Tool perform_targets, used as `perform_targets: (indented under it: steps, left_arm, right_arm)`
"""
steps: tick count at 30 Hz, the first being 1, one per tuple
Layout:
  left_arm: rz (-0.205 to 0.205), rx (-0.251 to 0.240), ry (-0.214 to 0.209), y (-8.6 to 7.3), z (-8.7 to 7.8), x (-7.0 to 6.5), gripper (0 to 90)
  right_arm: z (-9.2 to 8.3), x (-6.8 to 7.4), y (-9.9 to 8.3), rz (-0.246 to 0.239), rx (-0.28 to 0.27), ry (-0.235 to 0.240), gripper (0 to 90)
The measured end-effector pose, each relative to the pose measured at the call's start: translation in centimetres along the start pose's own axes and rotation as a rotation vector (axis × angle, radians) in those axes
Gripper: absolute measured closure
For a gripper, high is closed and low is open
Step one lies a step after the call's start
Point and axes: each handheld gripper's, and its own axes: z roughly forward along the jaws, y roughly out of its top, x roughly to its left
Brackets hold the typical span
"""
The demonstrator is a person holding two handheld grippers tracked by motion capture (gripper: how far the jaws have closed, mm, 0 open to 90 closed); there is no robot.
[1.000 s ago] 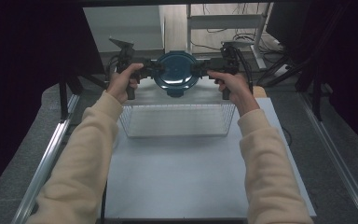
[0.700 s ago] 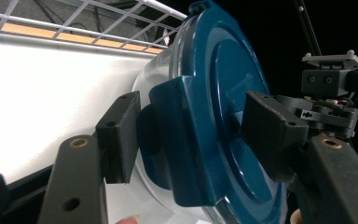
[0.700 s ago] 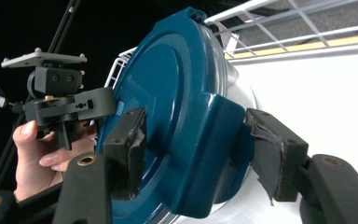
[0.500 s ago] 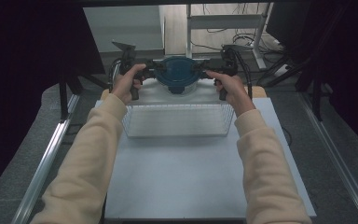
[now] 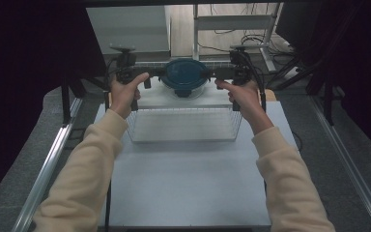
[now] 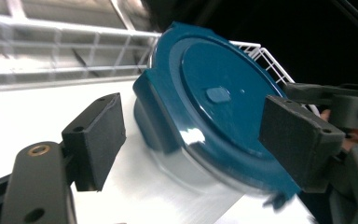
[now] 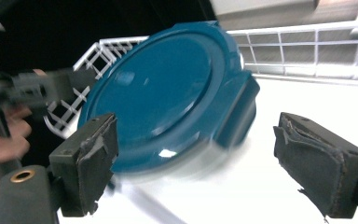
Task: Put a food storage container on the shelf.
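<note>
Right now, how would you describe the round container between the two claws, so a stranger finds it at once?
Start at the white table and pass beyond the wire basket to the far edge. There sits the round clear container, the single thing with a dark teal lid, its two side clasps facing the open claws.

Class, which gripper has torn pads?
The right gripper: its pads are ragged; those of the left gripper are smooth. Both pairs of jaws have just been opening, with the container between them, ungripped.

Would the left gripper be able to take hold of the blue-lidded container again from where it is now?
Probably yes: the left gripper has just opened, its jaws stand either side of the container's blue side latch, and nothing lies between.
</note>
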Motion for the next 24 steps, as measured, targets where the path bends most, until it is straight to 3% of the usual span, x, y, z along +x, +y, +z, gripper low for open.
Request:
perform_targets:
  steps: [2,5,8,10,13,18,24]
  left_arm:
    - [0.034,-0.008,0.0,-1.0,-1.0,-0.5,25.8]
    - [0.116,0.0,-0.01,-3.0,-2.5,-1.6,26.3]
    - [0.203,0.012,-0.003,-5.4,-4.0,-2.9,26.8]
    - [0.218,0.006,-0.019,-7.0,-4.8,-3.3,27.6]
    - [0.269,0.024,0.004,-9.7,-5.5,-3.7,28.9]
    - [0.318,0.045,-0.008,-13.5,-6.5,-4.3,28.8]
    - [0.329,0.133,-0.027,-18.2,-6.4,-4.2,28.3]
  right_arm:
    - [-1.3,0.7,-1.0,-0.076,-0.02,-0.03,13.3]
    - [-2.8,1.4,-2.6,-0.157,-0.027,-0.011,13.6]
    - [-4.1,1.8,-4.6,-0.189,-0.023,0.004,16.0]
    - [-4.6,2.0,-6.3,-0.211,-0.03,0.016,16.6]
    - [-5.3,2.0,-9.3,-0.237,-0.035,0.037,17.5]
    - [-6.2,1.4,-13.8,-0.283,-0.041,0.045,19.1]
    - [-7.1,1.1,-17.5,-0.302,-0.037,0.029,23.5]
